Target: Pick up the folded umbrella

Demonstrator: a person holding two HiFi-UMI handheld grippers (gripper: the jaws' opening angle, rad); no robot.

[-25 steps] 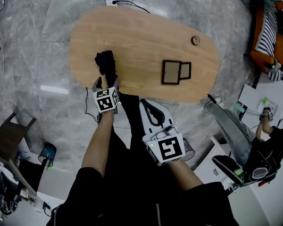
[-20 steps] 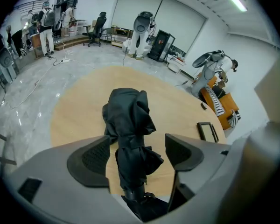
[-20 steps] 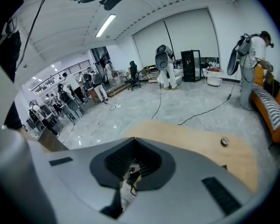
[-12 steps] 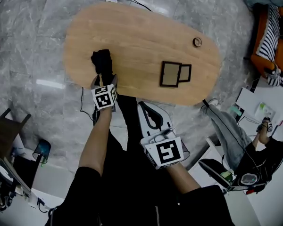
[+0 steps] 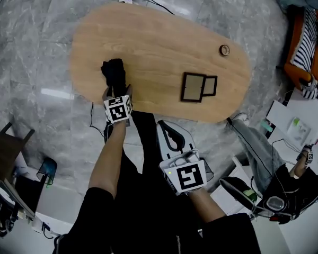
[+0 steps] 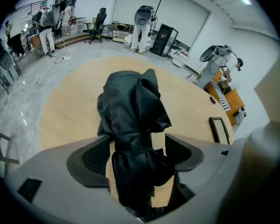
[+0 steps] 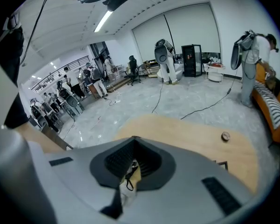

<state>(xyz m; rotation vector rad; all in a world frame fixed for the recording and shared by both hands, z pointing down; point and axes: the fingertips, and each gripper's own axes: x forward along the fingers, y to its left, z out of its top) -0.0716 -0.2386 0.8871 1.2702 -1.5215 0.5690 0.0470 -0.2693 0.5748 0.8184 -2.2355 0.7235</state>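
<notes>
**Left jaws clamp the folded umbrella at the table's near rim**

Head view: the left gripper reaches over the near rim of the oval wooden table. Its cube covers the jaws, so their grip cannot be read here. The folded umbrella, a black bundle, sticks out ahead of the jaws. Whether it rests on the wood or hangs just above it is unclear. Off to the right of those jaws lie two dark picture frames side by side, and farther out a small round object. The right gripper hangs short of the table, over the person's dark clothing.

Left gripper view: the jaws pinch the umbrella at its strap band, with fabric bulging against both pads. Its lower end vanishes into the gripper's throat. One frame shows, cut off, to the right of the jaws.

Right gripper view: the jaws are pressed together on nothing. The table lies ahead of them, the round object far to their right. Distant people are too small to make out
</notes>
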